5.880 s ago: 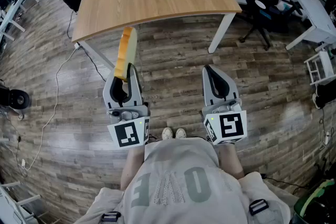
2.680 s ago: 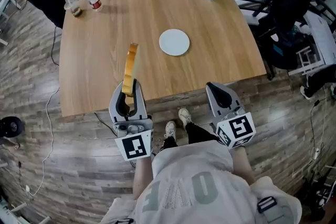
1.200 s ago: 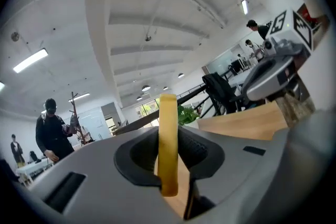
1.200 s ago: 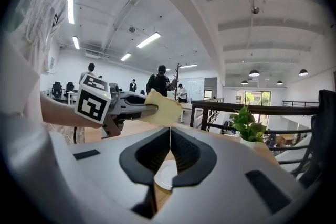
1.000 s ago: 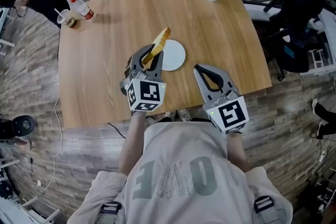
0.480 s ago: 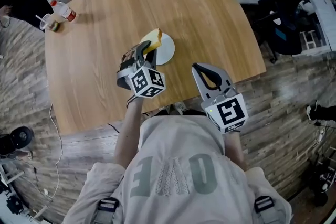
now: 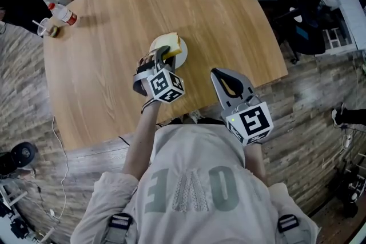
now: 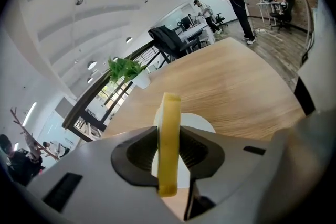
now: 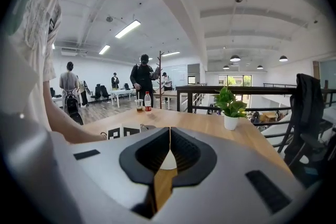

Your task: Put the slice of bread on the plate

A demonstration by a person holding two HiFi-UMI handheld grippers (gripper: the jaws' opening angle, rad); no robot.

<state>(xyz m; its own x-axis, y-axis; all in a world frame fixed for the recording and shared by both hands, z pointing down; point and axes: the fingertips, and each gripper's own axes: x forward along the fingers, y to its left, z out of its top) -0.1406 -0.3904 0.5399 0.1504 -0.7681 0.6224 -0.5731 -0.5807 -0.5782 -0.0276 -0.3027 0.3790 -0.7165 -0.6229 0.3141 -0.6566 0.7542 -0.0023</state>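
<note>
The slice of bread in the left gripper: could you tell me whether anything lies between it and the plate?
Nothing visible does: the slice of bread, clamped in the left gripper, is directly over the white plate.

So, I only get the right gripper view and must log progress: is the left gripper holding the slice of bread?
Observer: Yes. In the left gripper view the left gripper has its jaws clamped on the slice of bread, seen edge-on.
Operator: Is it over the plate?
Observer: The head view shows the slice above the plate; I can't tell if they touch.
Operator: And my gripper?
Observer: The right gripper hangs near the table's near edge, apart from the plate.
</note>
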